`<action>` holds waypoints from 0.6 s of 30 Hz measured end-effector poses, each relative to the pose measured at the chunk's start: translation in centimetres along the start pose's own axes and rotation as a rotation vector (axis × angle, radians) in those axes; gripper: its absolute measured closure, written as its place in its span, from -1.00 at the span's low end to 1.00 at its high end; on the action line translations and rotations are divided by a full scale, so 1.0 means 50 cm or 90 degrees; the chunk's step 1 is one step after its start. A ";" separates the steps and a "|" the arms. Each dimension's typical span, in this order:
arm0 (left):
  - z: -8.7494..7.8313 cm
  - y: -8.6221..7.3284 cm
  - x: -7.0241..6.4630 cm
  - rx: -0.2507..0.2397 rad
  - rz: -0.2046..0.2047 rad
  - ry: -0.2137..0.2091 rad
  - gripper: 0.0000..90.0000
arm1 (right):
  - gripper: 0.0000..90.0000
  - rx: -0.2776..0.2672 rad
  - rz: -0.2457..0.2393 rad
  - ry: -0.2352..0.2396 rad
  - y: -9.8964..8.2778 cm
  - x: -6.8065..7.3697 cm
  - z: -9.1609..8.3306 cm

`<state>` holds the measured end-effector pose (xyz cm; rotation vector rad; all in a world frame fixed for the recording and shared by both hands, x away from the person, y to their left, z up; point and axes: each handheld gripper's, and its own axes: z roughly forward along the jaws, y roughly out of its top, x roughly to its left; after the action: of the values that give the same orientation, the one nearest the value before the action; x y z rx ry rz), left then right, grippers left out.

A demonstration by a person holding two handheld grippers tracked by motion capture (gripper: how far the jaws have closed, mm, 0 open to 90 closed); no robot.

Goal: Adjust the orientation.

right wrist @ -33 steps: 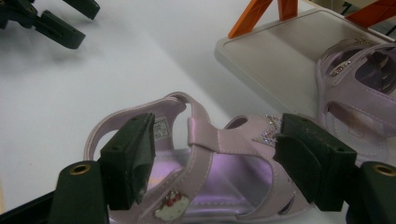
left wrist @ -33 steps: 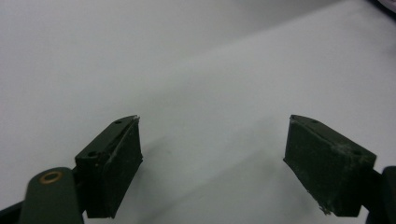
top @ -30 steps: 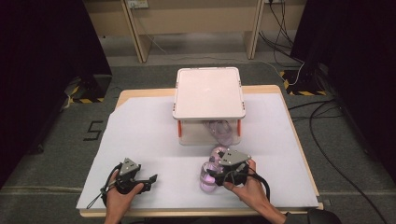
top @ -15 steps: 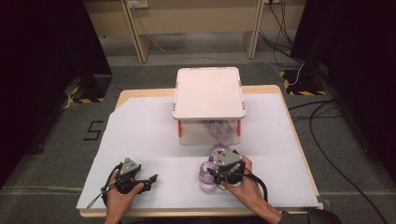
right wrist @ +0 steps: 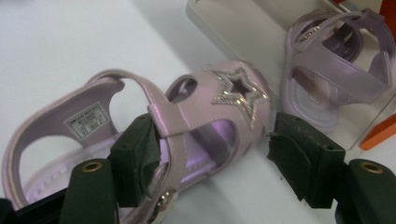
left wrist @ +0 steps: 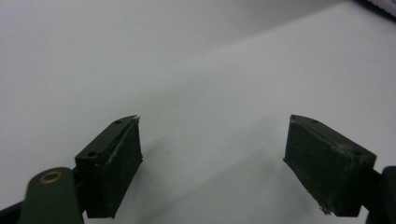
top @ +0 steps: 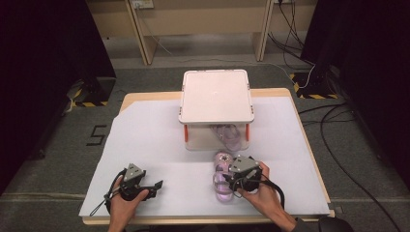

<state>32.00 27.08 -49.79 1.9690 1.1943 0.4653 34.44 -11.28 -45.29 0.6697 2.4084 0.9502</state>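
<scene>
White tabletop (top: 159,145) unchanged, right gripper (right wrist: 210,154) closing around sandal (right wrist: 187,121), left gripper (left wrist: 212,163) released.

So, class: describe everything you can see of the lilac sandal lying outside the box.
The sandal is glossy lilac, leather-like, with a glittery silver star on the front band, a strap across the middle, a heel loop and a white label on the insole. It lies on the white table cover, between the right gripper's fingers, which have just been closing.

A lilac child's sandal (right wrist: 187,126) with a glittery star lies flat near the table's front edge.
</scene>
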 end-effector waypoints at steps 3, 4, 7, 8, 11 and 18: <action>0.000 0.000 0.000 0.002 0.000 0.001 -0.60 | -0.23 0.001 0.010 0.012 -0.006 -0.009 -0.007; 0.001 0.000 0.000 0.003 0.000 0.001 -0.60 | -0.23 -0.001 0.012 0.019 -0.009 -0.012 -0.007; 0.001 0.001 -0.001 0.002 -0.002 0.001 -0.60 | -0.20 -0.005 0.011 0.035 -0.011 -0.013 -0.005; 0.001 0.001 0.000 0.001 -0.003 0.001 -0.60 | -0.19 -0.006 0.005 0.037 -0.010 -0.012 -0.004; 0.003 0.002 0.002 0.001 -0.005 0.001 -0.60 | -0.17 -0.012 -0.001 0.043 -0.008 -0.007 -0.003; 0.005 0.001 0.001 0.003 -0.006 0.000 -0.60 | -0.02 0.002 -0.048 0.045 0.000 0.017 0.021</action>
<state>32.24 27.01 -49.91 1.9666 1.2058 0.4572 34.40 -10.27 -46.18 0.5507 2.4780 0.9542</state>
